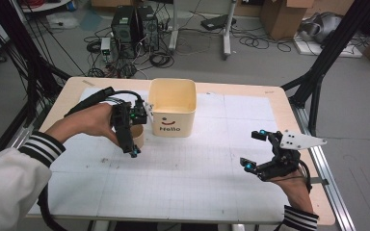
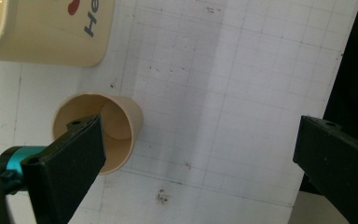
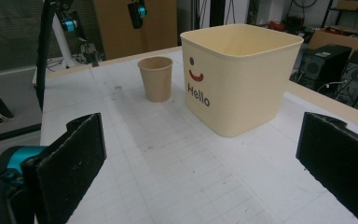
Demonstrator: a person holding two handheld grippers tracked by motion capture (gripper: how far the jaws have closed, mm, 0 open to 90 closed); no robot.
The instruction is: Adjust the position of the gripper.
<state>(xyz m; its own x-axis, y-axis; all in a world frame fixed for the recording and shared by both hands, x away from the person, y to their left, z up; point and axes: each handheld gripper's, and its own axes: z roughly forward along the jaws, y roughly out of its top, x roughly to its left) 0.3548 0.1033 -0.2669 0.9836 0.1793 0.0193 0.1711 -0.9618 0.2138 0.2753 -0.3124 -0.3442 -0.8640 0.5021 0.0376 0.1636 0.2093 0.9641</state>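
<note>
A tan paper cup [image 3: 156,78] stands upright and empty on the white gridded mat, just left of a cream "Hello" bin [image 1: 172,113]. My left gripper [image 1: 127,137] hovers over the cup and points down at it. Its jaws are wide open, and one overlaps the rim of the cup [image 2: 98,135] in the left gripper view. Nothing is between them. My right gripper [image 1: 251,150] is held low over the right side of the table, open and empty, facing the cup and the bin [image 3: 240,70].
The table [image 1: 250,91] has a wooden border around the mat. Black frame posts [image 1: 318,82] stand at its left and right sides. Computer towers [image 1: 135,26], cables and cardboard boxes lie on the floor beyond the far edge.
</note>
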